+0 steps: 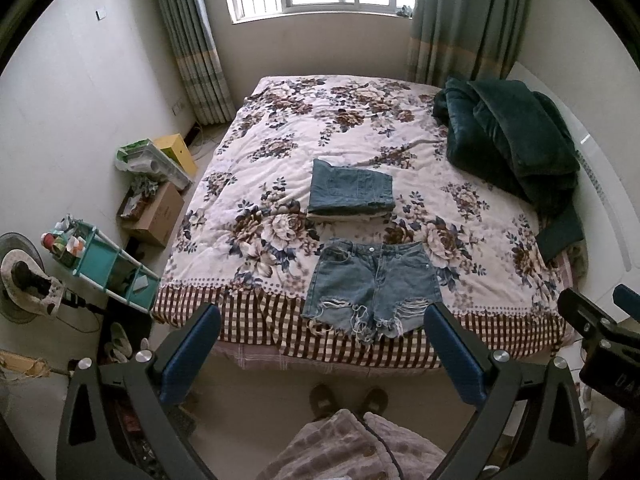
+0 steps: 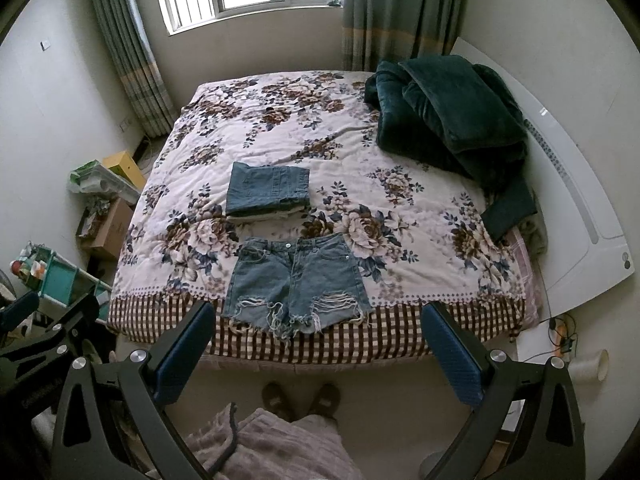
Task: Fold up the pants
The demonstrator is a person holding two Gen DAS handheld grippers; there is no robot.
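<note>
A pair of frayed denim shorts (image 1: 370, 286) lies flat and unfolded at the near edge of the floral bed (image 1: 400, 128), waistband away from me; it also shows in the right wrist view (image 2: 296, 280). Behind it sits a stack of folded denim garments (image 1: 350, 190), also in the right wrist view (image 2: 268, 190). My left gripper (image 1: 322, 316) is open and empty, held high in front of the bed's near edge. My right gripper (image 2: 318, 314) is open and empty at the same height. Neither touches the shorts.
A dark green blanket (image 1: 508, 140) is heaped at the bed's far right. Boxes (image 1: 156, 216) and a teal shelf (image 1: 108, 268) crowd the floor left of the bed. My feet (image 1: 348, 400) stand before the bed. A white headboard (image 2: 576, 184) runs along the right.
</note>
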